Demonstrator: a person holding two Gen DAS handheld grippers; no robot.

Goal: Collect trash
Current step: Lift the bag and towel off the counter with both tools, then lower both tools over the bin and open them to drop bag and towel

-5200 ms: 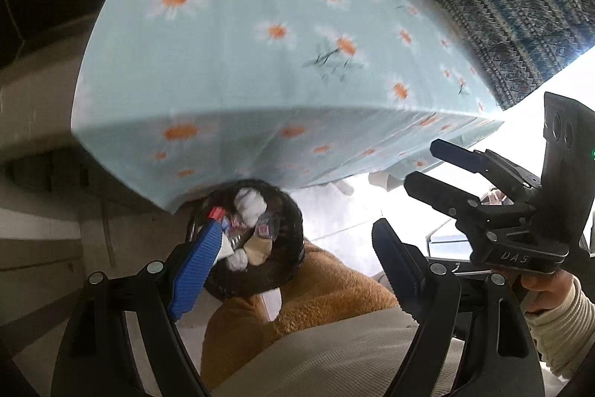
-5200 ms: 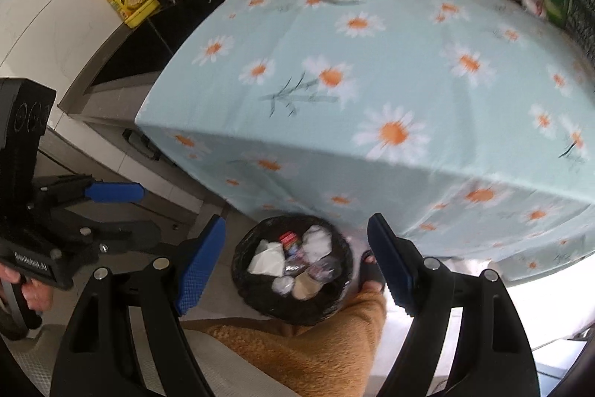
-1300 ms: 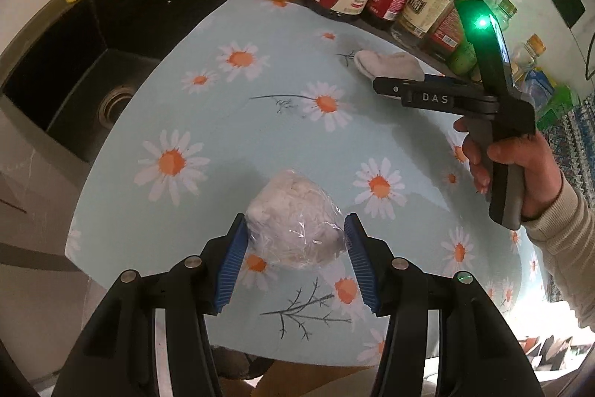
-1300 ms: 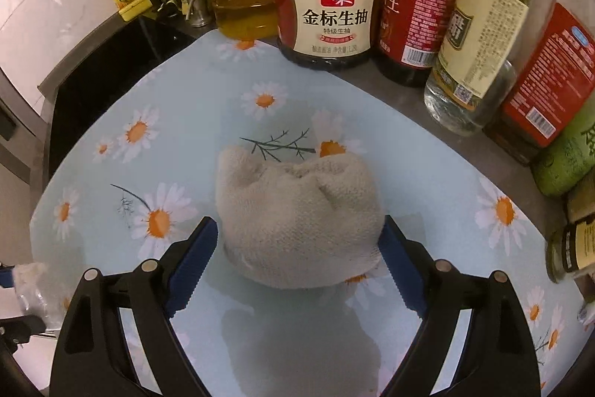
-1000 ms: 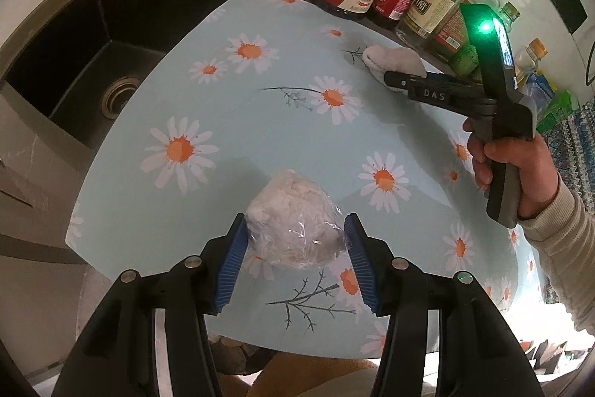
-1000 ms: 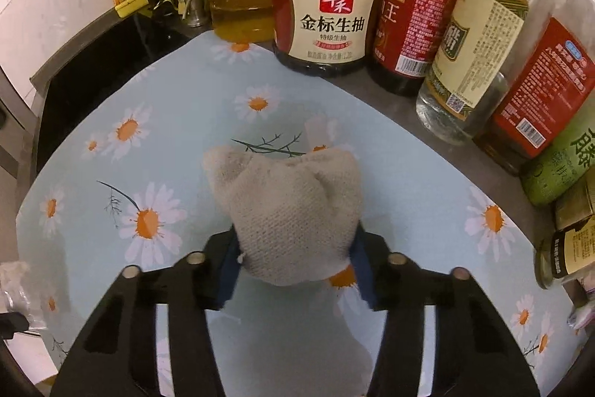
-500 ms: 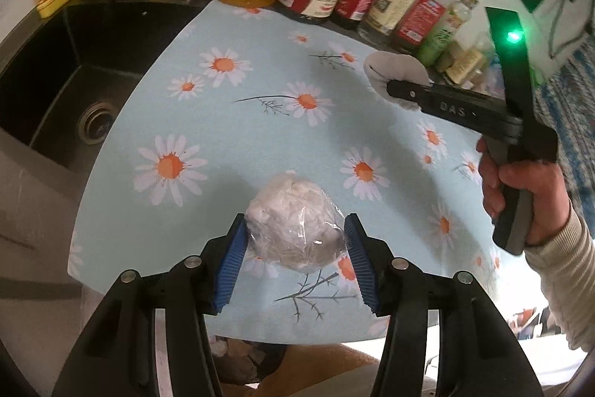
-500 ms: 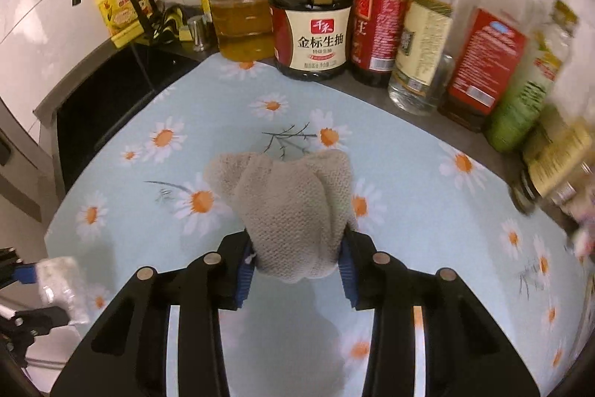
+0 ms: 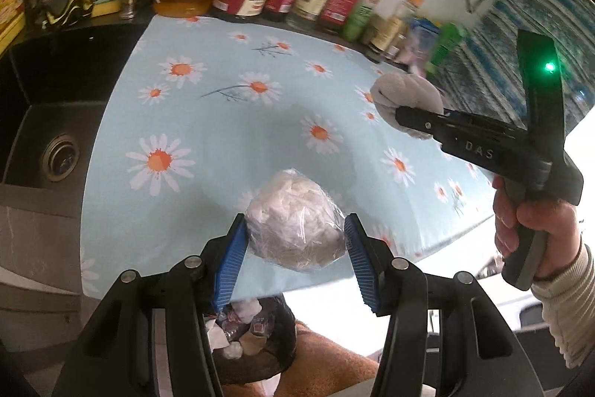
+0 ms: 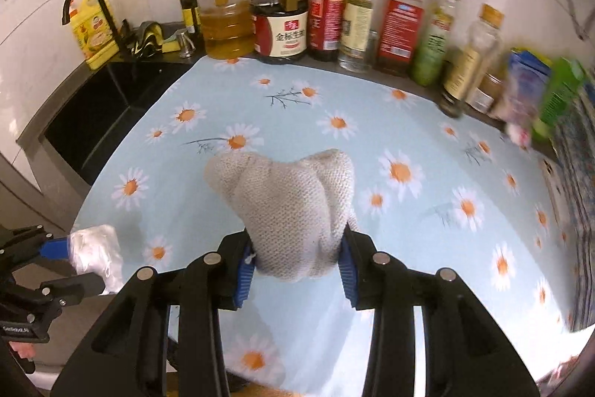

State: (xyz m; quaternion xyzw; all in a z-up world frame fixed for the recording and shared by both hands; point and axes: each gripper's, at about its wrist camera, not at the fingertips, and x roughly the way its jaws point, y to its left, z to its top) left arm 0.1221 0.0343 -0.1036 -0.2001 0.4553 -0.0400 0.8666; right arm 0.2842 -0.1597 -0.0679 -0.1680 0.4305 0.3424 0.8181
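Trash in both tongs now, and you're on the carry step. Your left tongs [image 9: 293,257] are clamped on the clear plastic-wrapped wad of white paper [image 9: 292,224], hanging just over the near edge of the daisy-print blue table [image 9: 223,121], with the black bin of rubbish [image 9: 256,341] directly below. Your right tongs [image 10: 295,266] pinch the crumpled grey knitted cloth [image 10: 290,207], held up off the table farther back. Next, I'd judge: bring each over the bin, then let go.
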